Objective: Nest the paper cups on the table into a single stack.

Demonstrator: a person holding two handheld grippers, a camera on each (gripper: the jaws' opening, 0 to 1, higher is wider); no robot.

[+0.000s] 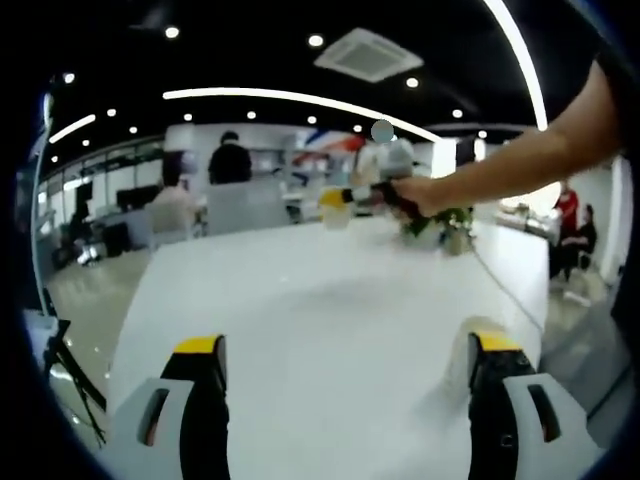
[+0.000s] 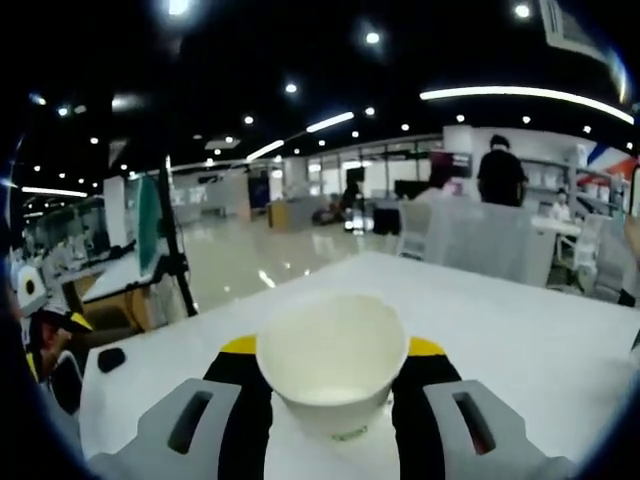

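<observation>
On the white table (image 1: 330, 300), seen in the left gripper view, the left gripper (image 1: 345, 380) stands with jaws wide apart and nothing between them. At the far end of that table a person's hand (image 1: 425, 193) carries the right gripper (image 1: 338, 197), blurred, with a pale cup shape at its tip. Risk, as I judge it: the paper cup (image 2: 332, 360) is thin-walled, so squeezing harder could crush its rim and jam the nesting, while a loose hold could let it tip. Closer detail comes from the right gripper view: jaws closed against both sides of the upright, open-mouthed cup. Other cups cannot be made out.
</observation>
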